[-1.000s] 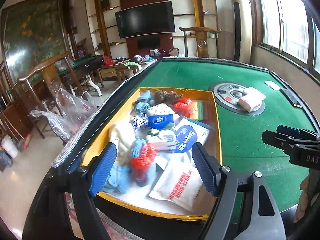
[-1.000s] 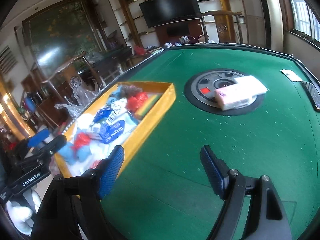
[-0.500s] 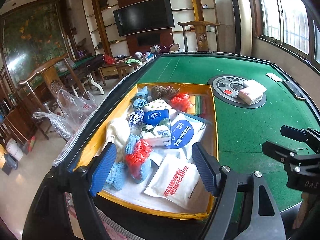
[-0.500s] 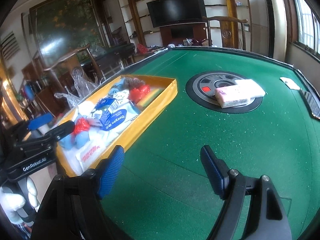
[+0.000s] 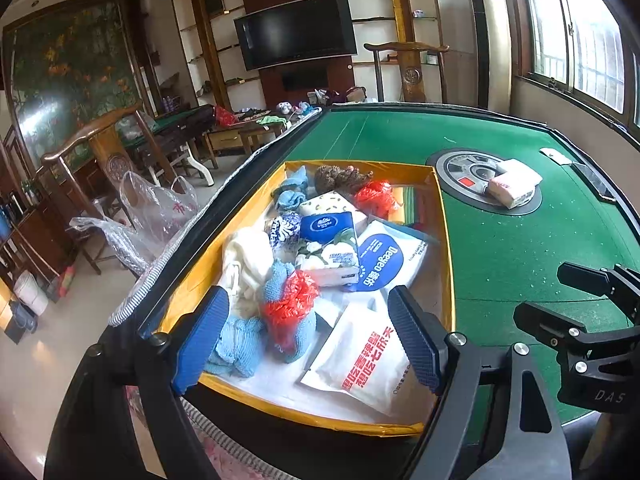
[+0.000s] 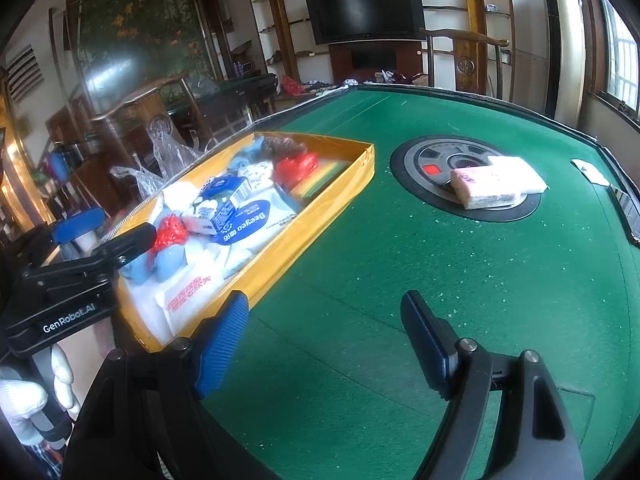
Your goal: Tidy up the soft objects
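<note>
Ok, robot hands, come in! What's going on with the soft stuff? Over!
Left gripper opening over yellow tray, holding nothing. Right gripper open above green table. Soft things piled in tray. Nothing in the way.

Daylight pours in from the window (image 5: 580, 36) at the right, blown out to white at its top, and lights the green table (image 5: 500, 248) evenly with only soft shadows. A pale glare washes over the wall painting (image 6: 116, 68). Both fisheye views bend straight lines and darken to black at the corners; the yellow tray (image 6: 320, 216) looks slightly smeared in the right wrist view.
</note>
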